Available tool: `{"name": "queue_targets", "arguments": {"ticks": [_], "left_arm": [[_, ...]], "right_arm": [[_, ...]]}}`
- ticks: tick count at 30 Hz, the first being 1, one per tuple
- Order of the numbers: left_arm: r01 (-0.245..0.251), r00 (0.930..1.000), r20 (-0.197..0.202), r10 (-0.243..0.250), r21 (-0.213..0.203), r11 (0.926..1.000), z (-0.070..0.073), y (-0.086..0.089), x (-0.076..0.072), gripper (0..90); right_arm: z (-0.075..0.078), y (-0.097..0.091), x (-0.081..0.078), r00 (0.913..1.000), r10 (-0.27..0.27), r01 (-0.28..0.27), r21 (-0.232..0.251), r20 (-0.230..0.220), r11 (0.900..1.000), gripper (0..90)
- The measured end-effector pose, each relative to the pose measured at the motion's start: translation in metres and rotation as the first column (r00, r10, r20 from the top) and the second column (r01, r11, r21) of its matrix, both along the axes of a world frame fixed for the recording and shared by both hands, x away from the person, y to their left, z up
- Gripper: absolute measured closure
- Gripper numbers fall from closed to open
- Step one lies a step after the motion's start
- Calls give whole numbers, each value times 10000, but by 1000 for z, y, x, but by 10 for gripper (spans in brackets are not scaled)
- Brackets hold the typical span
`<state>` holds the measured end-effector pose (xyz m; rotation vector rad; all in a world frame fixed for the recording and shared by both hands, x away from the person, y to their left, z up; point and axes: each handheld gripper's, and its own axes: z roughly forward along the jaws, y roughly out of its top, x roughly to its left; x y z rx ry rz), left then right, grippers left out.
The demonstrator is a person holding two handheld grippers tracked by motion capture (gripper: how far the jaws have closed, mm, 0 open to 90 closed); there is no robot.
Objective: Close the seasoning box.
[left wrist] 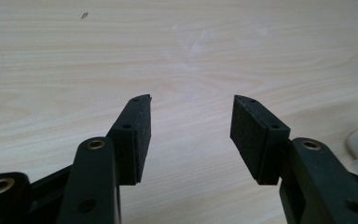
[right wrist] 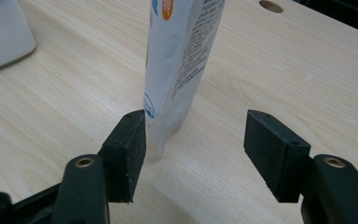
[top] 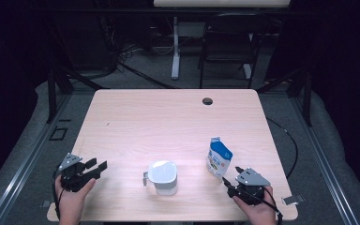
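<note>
Upright on the table (top: 136, 117), the blue-and-white pouch (top: 219, 157) stands just ahead of the right gripper (top: 229, 178), its lower edge between the spread jaws, nearer the left pad and unpressed. That hand (top: 258, 208) rests low at the near edge, gripper aimed forward and leftward. Well apart to its left, beyond the white lidded container (top: 163, 176), the left gripper (top: 98, 168) is released, angled rightward over bare wood.

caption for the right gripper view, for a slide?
Right tongs open, jaws low over the wooden table, lined up on the upright white-and-blue pouch standing just beyond the pads.
</note>
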<state>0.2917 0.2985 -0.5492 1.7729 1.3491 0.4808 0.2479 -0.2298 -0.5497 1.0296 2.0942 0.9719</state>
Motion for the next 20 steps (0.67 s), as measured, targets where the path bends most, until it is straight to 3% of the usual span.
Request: {"name": "queue_targets", "arguments": {"ticks": [4, 16, 20], "left_arm": [[98, 9992, -387, -84, 362, 9993, -9, -3, 2, 482], [-87, 9992, -399, 105, 445, 9990, -10, -4, 3, 460], [-395, 9989, -238, 400, 194, 9990, -10, -3, 3, 447]], "right_arm": [[-2, 4, 0, 9999, 112, -112, 2, -119, 9999, 388], [-8, 7, 2, 9989, 326, -332, -167, -349, 9993, 384], [-9, -1, 3, 9988, 312, -316, -96, -382, 9995, 382]]}}
